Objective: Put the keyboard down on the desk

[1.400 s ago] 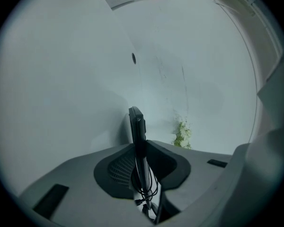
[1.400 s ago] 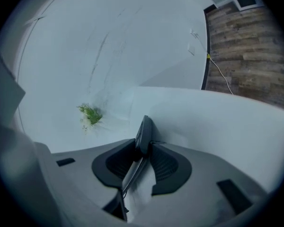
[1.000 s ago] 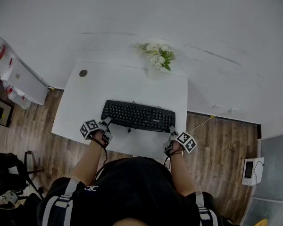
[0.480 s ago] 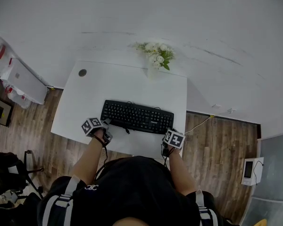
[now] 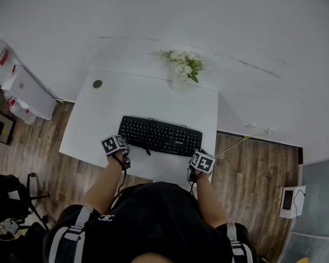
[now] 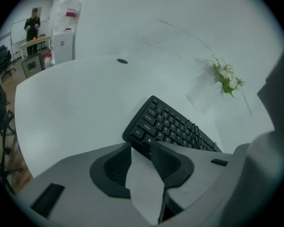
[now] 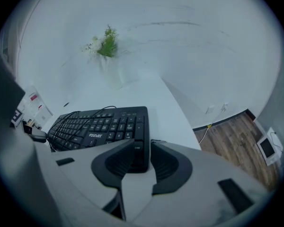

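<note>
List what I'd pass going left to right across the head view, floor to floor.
white unit → cable hole in the desk → left tool → keyboard → right tool → small device on the floor. The flowers lie within the keyboard's span, so they are left out.

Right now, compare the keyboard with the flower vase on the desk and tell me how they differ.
The keyboard is black; the flower vase is pale, with white blooms and green leaves. The keyboard lies flat toward the front of the white desk; the flower vase stands upright at the back edge, by the wall. Both rest on that desk.
</note>
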Available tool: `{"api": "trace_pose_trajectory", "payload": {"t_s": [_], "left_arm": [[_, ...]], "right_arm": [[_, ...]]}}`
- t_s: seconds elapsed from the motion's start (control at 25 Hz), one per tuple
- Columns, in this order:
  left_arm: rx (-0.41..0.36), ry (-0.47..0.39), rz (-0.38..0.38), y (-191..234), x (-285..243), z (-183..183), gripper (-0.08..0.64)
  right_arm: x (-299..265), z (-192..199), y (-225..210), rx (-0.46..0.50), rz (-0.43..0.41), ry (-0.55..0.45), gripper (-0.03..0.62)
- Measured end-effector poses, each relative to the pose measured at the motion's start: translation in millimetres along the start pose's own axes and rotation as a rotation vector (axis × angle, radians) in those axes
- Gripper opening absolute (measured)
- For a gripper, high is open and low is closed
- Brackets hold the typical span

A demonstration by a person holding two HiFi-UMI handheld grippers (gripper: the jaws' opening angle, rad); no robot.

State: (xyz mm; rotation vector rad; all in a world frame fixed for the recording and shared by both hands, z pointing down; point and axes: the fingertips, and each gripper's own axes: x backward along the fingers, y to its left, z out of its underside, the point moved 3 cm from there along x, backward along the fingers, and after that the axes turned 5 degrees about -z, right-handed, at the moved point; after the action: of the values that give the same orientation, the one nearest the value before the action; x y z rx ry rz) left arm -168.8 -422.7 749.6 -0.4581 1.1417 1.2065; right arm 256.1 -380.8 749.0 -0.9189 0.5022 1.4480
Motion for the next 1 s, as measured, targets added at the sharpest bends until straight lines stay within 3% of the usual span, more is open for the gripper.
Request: {"api": "trace_pose_trajectory", "payload": {"t_s": [0.08,0.16,0.36,0.56,0.64,0.8,1.0], "left_arm": [[-0.096,-0.040,-0.062,1,9,-5,0.033],[-0.198,-0.091,-0.097,-3,19,-12,0.004],[-0.336,-0.212,-0.076,-28,37,-27,0.002],[-0.407,-0.372,0.039,-72,66,-48,0.002],[-0.470,-0.461,0.083,-94,83,-59,0.002],[-0.591,-0.642,0.152,-137,127,-80,0.002],[-0.655,-0.810,0.283,-188,187,-87,0.002]], "right_arm": [[6,-8,-3,0.030,0.028,-0.050,0.071],[14,-18,-3,0.052,0.033,-0.110,0.011],[28,-47,16,0.078,-0.068,-0.246,0.006],[52,-87,64,0.262,-0.210,-0.406,0.006],[66,-104,86,0.314,-0.259,-0.472,0.007],[104,-146,120,0.322,-0.311,-0.609,0.006],[161,-187,153,0.317,-0.432,-0.777,0.003]]}}
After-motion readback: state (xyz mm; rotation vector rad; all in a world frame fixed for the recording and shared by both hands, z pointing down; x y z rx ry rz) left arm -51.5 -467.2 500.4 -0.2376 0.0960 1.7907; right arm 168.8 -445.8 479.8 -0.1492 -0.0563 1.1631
